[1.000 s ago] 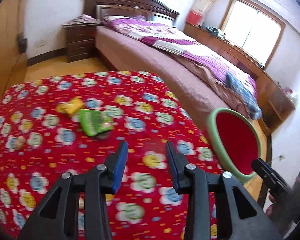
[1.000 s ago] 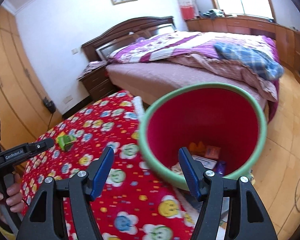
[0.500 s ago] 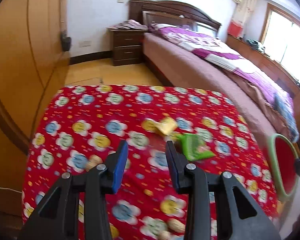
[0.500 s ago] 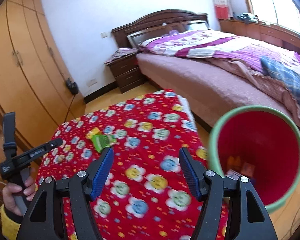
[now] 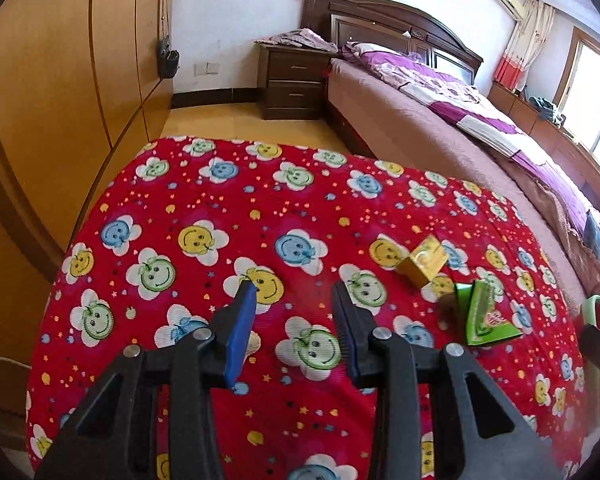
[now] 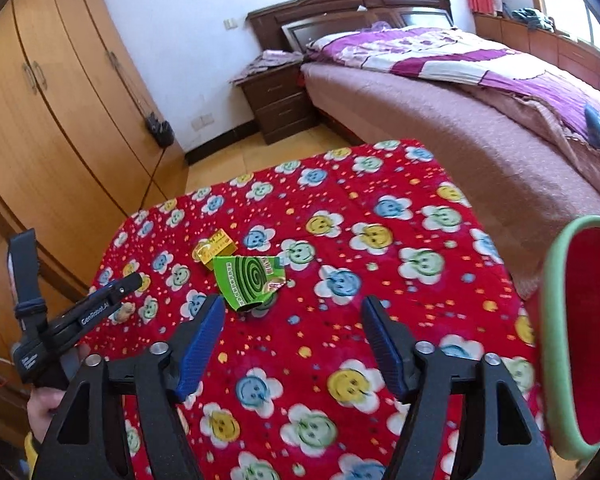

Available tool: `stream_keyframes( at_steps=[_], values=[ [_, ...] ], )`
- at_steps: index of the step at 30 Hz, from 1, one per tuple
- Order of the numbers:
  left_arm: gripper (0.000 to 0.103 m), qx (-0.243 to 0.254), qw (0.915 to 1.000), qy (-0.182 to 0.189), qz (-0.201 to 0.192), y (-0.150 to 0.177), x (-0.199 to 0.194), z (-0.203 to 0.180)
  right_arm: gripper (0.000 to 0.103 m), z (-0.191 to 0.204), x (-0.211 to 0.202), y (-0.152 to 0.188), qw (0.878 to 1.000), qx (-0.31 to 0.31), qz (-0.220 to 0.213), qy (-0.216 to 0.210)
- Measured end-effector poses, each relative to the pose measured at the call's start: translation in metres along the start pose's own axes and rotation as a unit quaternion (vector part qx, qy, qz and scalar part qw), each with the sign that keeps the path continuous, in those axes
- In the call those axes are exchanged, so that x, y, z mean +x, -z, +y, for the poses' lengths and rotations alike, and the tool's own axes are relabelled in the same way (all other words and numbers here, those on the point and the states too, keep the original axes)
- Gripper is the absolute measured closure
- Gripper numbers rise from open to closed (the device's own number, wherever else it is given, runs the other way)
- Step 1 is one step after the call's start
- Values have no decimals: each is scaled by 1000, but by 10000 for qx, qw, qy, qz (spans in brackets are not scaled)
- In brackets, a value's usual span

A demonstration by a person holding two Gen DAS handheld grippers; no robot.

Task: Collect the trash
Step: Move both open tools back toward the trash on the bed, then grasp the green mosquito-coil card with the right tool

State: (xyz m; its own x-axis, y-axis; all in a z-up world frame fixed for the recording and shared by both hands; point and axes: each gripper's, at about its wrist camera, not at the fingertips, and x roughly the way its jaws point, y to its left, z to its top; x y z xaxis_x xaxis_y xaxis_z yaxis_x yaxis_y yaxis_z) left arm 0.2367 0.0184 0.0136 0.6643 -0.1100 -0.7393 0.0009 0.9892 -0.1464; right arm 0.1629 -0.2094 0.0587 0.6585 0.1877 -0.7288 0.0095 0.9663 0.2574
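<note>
Trash, a green wrapper [image 6: 251, 280] beside a yellow box [image 6: 215, 249], lies on the cloth [image 6: 380, 280]; nothing is seen inside the bin [image 6: 556, 312]. Both grippers, left [image 5: 294, 292] and right [image 6: 292, 308], are held empty, the right's jaws having just been opening.

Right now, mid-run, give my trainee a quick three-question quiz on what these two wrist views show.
1. True or false: the green packet lies inside the bin.
2. What lies right behind the green packet? A) yellow box B) blue cup C) spoon
3. Is anything between the pads of the right hand-held gripper or the left hand-held gripper?

Key: 1 false, it lies on the red cloth. 2 A, the yellow box. 3 No, both are empty.
</note>
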Motion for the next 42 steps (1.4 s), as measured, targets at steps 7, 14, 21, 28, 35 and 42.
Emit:
stream_keyframes(
  at_steps=[7,14,21,28,35,42],
  values=[
    [65,7,10000,28,67,4,9,3,27,21,47,-2,9989,-336,296,105],
    [65,-2,10000,49,70,5,13,2,27,40,80,-4,9967,-694,414,126],
    [65,36,10000,69,52,5,13,3,27,52,96,0,9932,-1025,368,414],
    [65,136,9999,6,3,7,14,-1,38,47,93,3,9942,-960,260,413],
    [65,226,9997,5,9,12,13,-17,38,36,86,-1,9975,-672,216,14],
    [65,428,9986,276,161,7,11,-36,38,8,55,-15,9991,-283,-300,62]
  ],
)
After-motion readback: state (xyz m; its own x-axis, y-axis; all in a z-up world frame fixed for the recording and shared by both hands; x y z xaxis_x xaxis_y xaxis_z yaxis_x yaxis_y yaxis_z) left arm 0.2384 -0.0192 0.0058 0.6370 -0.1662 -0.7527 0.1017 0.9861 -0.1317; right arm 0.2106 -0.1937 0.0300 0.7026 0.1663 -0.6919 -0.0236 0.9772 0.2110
